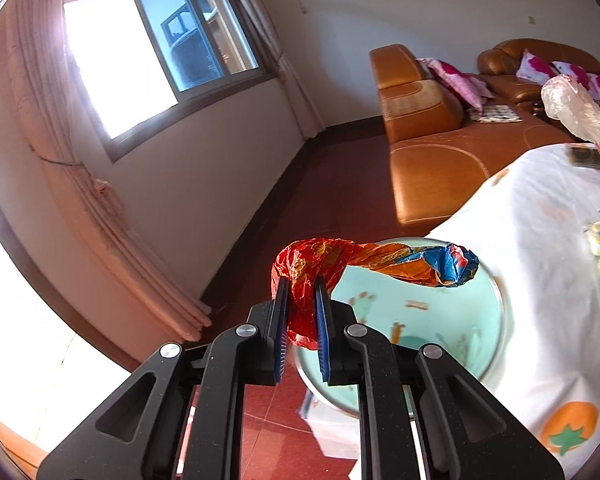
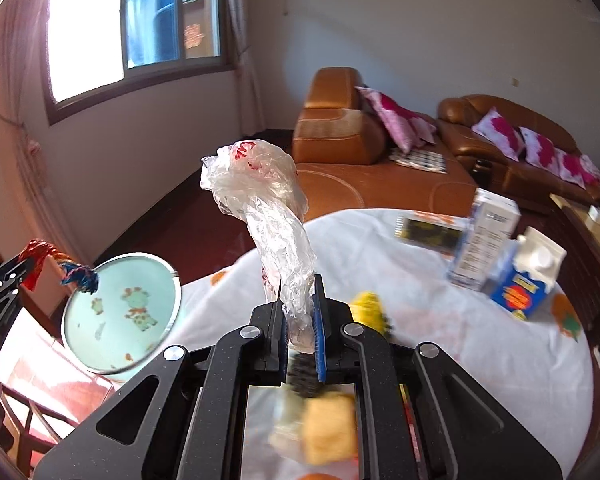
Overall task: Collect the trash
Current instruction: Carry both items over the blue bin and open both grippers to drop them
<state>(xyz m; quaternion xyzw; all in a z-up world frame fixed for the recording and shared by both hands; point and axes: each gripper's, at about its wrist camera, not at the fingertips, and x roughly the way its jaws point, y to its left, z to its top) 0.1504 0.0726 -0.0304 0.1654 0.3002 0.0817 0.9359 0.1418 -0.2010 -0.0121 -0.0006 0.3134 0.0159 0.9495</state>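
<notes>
Clear plastic bag (image 2: 260, 216) with unreadable red print, blue carton (image 2: 524, 276)

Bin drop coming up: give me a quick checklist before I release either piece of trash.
1. Left tool shut on the red wrapper: ok.
2. Wrapper's free end over the mint bin opening: ok.
3. Right tool shut on the clear plastic bag: ok.
4. Bag above the bin: not ok, it is over the table.
5. Bin opening unobstructed: ok.
6. More trash left on the table: ok, two cartons stand there.
</notes>
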